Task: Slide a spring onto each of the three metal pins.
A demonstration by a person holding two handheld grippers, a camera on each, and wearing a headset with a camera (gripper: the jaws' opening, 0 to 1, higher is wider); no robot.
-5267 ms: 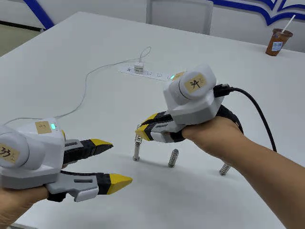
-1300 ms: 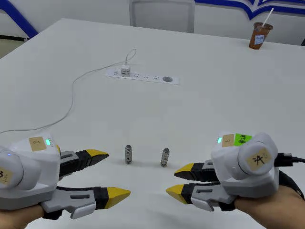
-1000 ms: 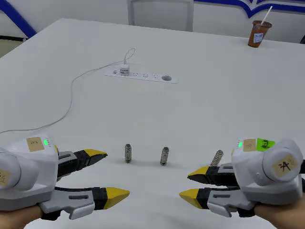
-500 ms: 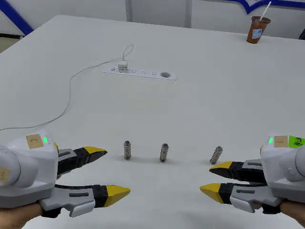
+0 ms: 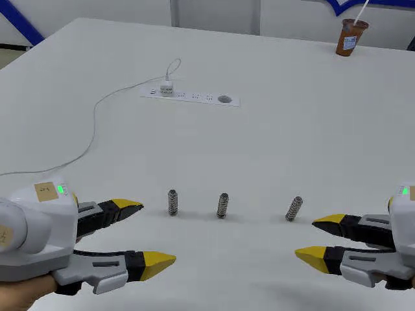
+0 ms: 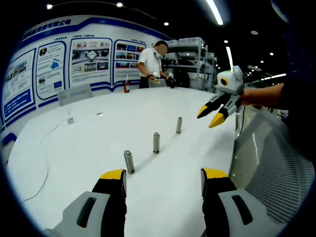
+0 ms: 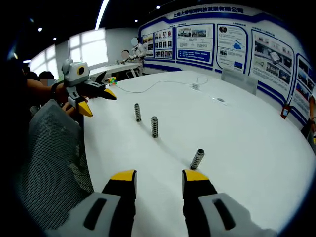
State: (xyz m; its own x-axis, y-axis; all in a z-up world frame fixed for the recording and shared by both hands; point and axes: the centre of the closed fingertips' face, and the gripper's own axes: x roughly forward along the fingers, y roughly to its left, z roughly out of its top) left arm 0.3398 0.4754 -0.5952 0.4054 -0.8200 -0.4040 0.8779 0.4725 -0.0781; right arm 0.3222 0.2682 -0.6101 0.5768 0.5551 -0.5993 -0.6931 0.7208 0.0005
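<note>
**A:** Where are the springs?

**B:** They stand in a row across the white table (image 5: 292, 129), on the near side. The left spring (image 5: 172, 202) and the middle spring (image 5: 222, 205) are upright and near each other. The right spring (image 5: 294, 208) is further from the middle one and leans, with its top tipped to the right.

**A:** And the pins?

**B:** They are hidden inside the coils, too small to tell apart from them.

**A:** What about the left gripper?

**B:** The left gripper (image 5: 155, 232) hovers at the near left with its jaws spread wide. Nothing sits between the yellow tips. It points right, towards the row, and is apart from the left spring. In the left gripper view the three springs run away in a line beyond the gap between the jaws.

**A:** The right gripper?

**B:** The right gripper (image 5: 307, 238) is at the near right, also released, with its jaws parted and empty. Its tips point left. They sit just to the near right of the leaning spring and do not touch it.

**A:** Anything else on the table?

**B:** A power strip (image 5: 191, 98) lies far beyond the springs, and a white cable (image 5: 96, 123) trails from it to the left. A brown cup (image 5: 351, 37) with a straw stands at the far right.
</note>
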